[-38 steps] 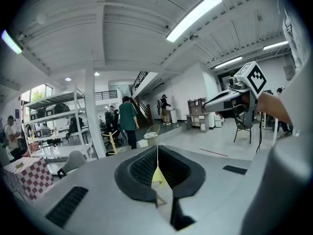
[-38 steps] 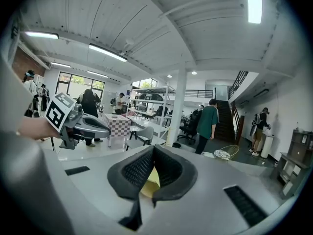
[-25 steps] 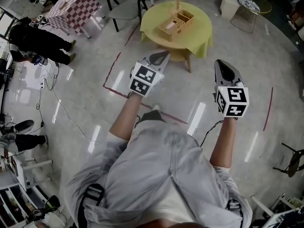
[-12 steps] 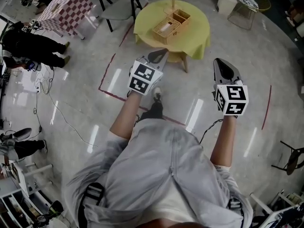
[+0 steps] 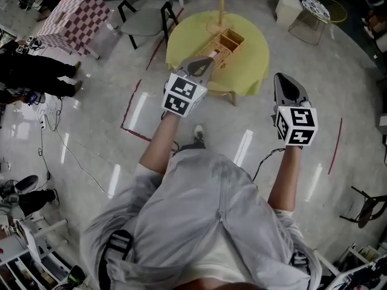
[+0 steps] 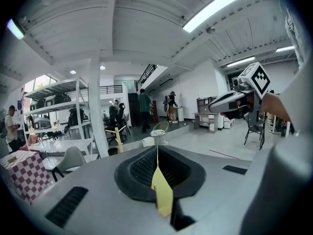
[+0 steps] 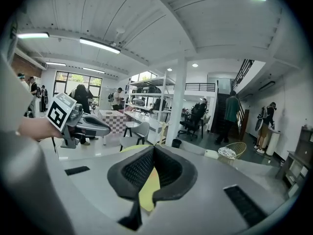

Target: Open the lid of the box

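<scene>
Yellow table (image 5: 249, 62) w/ box (image 5: 230, 41) lying diag, near-left to far-right

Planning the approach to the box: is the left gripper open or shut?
Shut: the left gripper has its jaws meeting along a thin seam, with nothing held between them.

The head view looks steeply down over the person's torso, the yellow table (image 5: 254, 47) well off at upper centre. The 2 gripper views look level along their jaws toward that table; each catches the other: right gripper (image 6: 215, 106) upper right, left gripper (image 7: 105, 128) left.
</scene>
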A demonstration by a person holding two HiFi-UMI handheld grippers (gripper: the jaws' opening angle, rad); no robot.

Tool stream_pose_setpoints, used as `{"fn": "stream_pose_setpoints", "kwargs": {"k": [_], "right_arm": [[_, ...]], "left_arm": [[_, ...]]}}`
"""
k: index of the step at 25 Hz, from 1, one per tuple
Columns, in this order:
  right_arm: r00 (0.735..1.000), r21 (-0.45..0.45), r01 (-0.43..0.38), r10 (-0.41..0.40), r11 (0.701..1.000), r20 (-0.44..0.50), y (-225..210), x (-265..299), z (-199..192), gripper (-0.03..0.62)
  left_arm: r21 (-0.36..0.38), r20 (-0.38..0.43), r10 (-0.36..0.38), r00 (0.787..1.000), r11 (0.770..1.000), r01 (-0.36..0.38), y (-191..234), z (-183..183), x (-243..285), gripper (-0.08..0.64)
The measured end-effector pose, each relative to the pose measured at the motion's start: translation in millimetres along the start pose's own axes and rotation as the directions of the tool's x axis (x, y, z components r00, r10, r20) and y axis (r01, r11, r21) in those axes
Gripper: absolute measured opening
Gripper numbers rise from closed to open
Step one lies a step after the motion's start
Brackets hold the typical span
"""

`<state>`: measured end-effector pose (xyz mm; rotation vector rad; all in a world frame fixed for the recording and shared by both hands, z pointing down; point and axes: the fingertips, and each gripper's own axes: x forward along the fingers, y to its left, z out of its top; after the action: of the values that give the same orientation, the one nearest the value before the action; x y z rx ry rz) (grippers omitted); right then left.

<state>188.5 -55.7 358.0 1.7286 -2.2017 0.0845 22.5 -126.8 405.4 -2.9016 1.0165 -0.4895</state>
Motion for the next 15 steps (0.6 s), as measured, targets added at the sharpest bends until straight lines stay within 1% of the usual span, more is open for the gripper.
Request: {"fn": "stream_pose_setpoints", "kwargs": {"k": [6, 10, 15], "right_arm": [[1.0, 0.015, 0.002, -0.001, 1.0, -0.025, -11.3, 65.2, 10.5, 0.023], [0.999, 0.024, 0.002, -0.001, 1.0, -0.053, -12.1, 98.9, 16.8, 0.023], [0.996, 0.026, 0.008, -0.006, 1.0, -0.087, -11.9, 134.8, 13.7, 0.023]], "left_arm": [[0.005, -0.035, -0.015, 0.999, 1.0, 0.015, 51.6, -6.7, 40.3, 0.032], [-0.011, -0.049, -0.042, 0.998, 0.999, 0.041, 77.1, -8.7, 57.4, 0.032], [-0.029, -0.085, -0.09, 0.992, 0.996, 0.087, 99.4, -29.3, 82.9, 0.034]]}}
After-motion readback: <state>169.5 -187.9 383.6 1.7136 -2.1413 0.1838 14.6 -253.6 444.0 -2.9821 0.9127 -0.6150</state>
